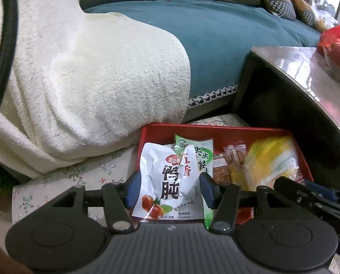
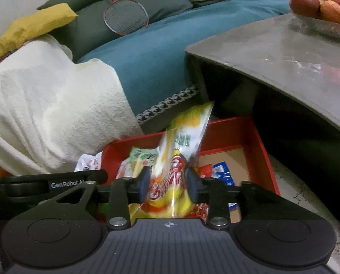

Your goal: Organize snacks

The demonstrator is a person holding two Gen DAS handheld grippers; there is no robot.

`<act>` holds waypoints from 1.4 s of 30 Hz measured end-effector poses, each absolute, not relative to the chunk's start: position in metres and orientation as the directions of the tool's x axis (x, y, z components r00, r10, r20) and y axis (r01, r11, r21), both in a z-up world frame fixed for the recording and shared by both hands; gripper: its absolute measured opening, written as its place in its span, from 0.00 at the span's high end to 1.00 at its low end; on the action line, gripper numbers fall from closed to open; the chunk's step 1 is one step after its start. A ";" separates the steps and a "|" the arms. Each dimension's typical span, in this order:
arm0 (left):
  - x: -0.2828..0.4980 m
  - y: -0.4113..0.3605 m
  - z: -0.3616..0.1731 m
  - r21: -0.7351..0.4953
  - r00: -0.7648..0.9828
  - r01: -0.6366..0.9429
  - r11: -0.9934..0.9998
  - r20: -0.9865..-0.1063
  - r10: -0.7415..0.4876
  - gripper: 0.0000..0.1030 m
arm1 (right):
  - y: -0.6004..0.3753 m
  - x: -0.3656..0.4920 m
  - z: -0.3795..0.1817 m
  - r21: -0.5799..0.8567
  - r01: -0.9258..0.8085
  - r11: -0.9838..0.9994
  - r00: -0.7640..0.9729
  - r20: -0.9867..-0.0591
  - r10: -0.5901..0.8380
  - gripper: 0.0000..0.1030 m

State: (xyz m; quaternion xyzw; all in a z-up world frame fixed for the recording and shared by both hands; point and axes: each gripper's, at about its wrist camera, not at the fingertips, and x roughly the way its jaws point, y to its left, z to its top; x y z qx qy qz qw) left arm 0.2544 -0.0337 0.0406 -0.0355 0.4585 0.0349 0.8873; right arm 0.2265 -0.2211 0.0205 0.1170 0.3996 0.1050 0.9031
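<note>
Two tools: left tool [image 1: 167, 188] pinching white packet [image 1: 167, 182], right tool [image 2: 168, 183] around yellow packet [image 2: 170, 182], grip unclear; release low inside red tray [image 1: 215, 131].

A cream fleece blanket [image 1: 96, 73] drapes over a teal sofa cushion [image 1: 215, 36]. A badminton racket [image 2: 125, 17] leans on dark green cushions behind. Round fruit, possibly apples [image 2: 305, 1], sits on a grey table [image 2: 272, 52].
</note>
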 end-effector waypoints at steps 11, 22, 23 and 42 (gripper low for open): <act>0.233 -0.026 0.051 -0.020 0.572 -0.118 0.993 -0.818 0.052 0.45 | -0.222 0.211 0.030 0.265 -0.090 0.960 0.686 -0.682 0.253 0.40; 0.162 -0.006 0.051 -0.042 0.525 -0.162 0.986 -0.850 0.050 0.44 | -0.214 0.148 0.038 0.230 -0.077 0.970 0.700 -0.681 0.217 0.26; 0.155 -0.005 0.051 -0.047 0.524 -0.164 0.985 -0.850 0.047 0.44 | -0.211 0.142 0.036 0.225 -0.078 0.971 0.693 -0.688 0.215 0.26; 0.095 -0.010 0.058 -0.024 0.539 -0.106 0.994 -0.842 0.037 0.42 | -0.200 0.096 0.018 0.216 -0.073 0.974 0.622 -0.753 0.214 0.20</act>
